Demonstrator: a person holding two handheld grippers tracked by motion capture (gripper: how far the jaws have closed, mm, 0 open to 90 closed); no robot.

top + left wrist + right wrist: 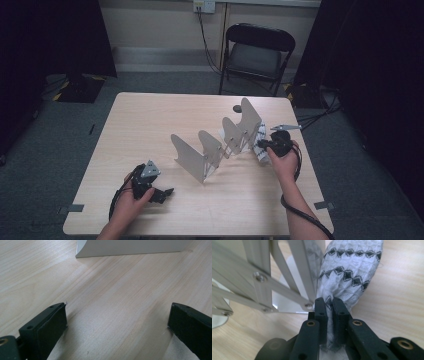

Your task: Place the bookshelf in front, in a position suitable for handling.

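high view: right gripper (265, 145) clenched on a white rolled cloth with black diamond bands (261, 148), at the right far end of the grey metal accordion rack (215, 142) on the pale wooden surface (150, 120); left gripper (162, 192) rests near-left | left gripper view: jaws released, bare surface between | right gripper view: jaws pinch the waffle-textured cloth's bunched end beside the rack's struts; step judged: placing the cloth by the rack; next: lower, then release

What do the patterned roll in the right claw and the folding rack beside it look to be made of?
Patterned roll: soft knitted or waffle-weave fabric, white with black diamonds, matte; it bunches where pinched. Folding rack: probably pale grey painted metal, smooth flat bars joined by shiny rivets.
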